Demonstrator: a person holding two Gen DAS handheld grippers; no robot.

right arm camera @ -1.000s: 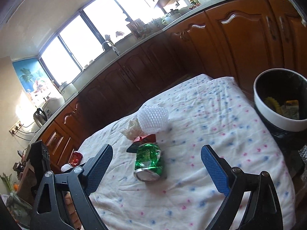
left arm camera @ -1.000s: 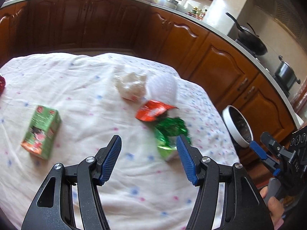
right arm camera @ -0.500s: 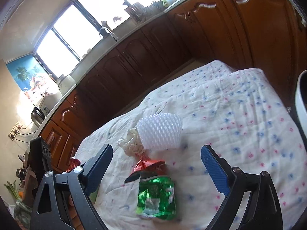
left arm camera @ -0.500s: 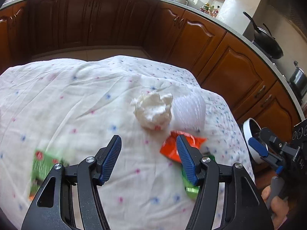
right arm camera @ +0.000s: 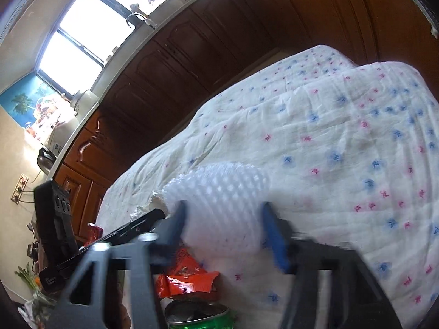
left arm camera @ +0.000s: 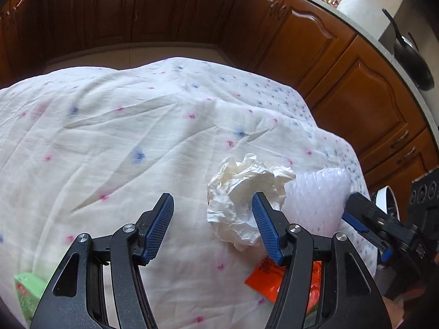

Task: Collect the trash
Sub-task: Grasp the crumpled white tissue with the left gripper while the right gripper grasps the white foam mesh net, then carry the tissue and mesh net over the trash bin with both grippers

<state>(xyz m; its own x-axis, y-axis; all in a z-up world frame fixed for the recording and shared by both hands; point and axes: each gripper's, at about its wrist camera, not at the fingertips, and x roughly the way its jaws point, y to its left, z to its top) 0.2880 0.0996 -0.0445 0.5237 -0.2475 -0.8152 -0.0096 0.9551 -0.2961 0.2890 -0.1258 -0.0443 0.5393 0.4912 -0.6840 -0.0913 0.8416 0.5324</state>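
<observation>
A crumpled white tissue (left arm camera: 241,192) lies on the dotted cloth (left arm camera: 123,137), just ahead of my open left gripper (left arm camera: 212,219), partly behind its right finger (left arm camera: 267,230). Next to it lies a roll of white bubble wrap (left arm camera: 318,197). In the right wrist view my right gripper (right arm camera: 222,224) is around the bubble wrap (right arm camera: 219,205), jaws blurred and narrowed onto its sides. An orange-red wrapper (right arm camera: 189,277) and a crushed green can (right arm camera: 197,315) lie beneath it. The right gripper also shows in the left wrist view (left arm camera: 365,227).
A green carton (left arm camera: 27,296) lies at the lower left of the cloth. Brown kitchen cabinets (left arm camera: 343,82) surround the table. A white bin rim (left arm camera: 384,203) shows past the right edge. A black pan (left arm camera: 411,60) stands on the counter.
Both grippers moved forward over the cloth. The right jaws have narrowed from wide open onto the bubble wrap. The tissue is now close to the left fingers.
</observation>
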